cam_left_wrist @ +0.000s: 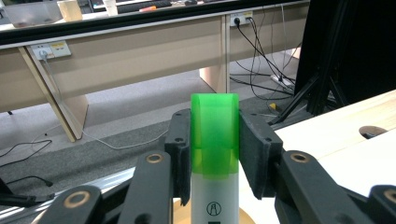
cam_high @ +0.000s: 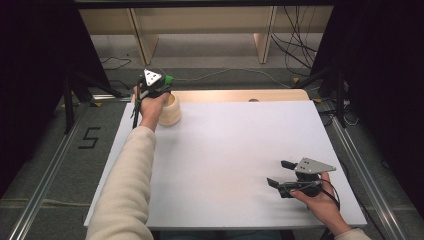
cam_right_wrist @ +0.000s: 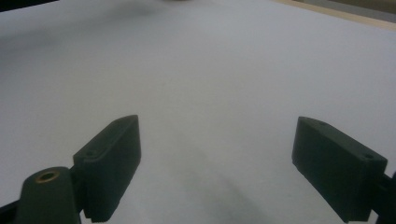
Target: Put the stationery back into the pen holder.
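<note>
A person's left gripper (cam_left_wrist: 215,154) is clamping a green-capped white tube (cam_left_wrist: 215,140) by its cap over a wooden cup (cam_high: 170,111) at the table's far left, a light, smooth item likely to slip, while the right gripper (cam_right_wrist: 217,163) is resting wide open, empty.

Dim, soft overhead light; faint shadows, right gripper view blurry

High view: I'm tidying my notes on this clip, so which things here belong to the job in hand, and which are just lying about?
Part of the job:
- green-capped tube, clamped in the left gripper
- wooden cup, right under that tube

Just there:
- right gripper, jaws open, holding nothing, low over the white table
- cables on the floor
- wooden benches behind
</note>
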Tool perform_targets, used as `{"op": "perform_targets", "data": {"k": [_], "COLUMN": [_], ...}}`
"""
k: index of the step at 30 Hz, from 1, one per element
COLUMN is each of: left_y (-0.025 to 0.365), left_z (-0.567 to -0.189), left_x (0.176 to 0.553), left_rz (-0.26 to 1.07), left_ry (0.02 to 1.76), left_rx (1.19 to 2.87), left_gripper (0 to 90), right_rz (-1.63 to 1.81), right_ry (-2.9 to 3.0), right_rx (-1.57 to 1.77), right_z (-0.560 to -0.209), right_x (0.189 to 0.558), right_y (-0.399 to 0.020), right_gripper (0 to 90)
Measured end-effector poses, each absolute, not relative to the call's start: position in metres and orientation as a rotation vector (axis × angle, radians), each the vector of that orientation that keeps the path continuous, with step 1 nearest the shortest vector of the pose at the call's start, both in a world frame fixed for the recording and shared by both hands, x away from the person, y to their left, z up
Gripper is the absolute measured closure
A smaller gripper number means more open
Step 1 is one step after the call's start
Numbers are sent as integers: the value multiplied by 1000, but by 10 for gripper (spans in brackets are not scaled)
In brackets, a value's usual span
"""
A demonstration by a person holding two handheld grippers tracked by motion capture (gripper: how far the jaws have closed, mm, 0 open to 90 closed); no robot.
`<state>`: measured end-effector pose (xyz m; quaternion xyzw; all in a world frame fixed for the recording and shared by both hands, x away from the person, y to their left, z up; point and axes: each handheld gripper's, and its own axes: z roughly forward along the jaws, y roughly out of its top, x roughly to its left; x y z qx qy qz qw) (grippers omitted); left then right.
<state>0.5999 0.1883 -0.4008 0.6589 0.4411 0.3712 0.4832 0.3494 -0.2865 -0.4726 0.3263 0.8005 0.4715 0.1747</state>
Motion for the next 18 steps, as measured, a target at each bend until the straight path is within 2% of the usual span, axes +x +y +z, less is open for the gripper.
{"op": "perform_targets", "data": {"k": [18], "left_y": [193], "left_z": [-416], "left_x": [598], "left_rz": [873], "left_ry": [1108], "left_rx": [1624], "left_gripper": [667], "right_rz": [1339], "right_ry": [2278], "right_rx": [919], "right_z": [-473], "right_x": [349], "right_y": [-286], "right_gripper": [164]}}
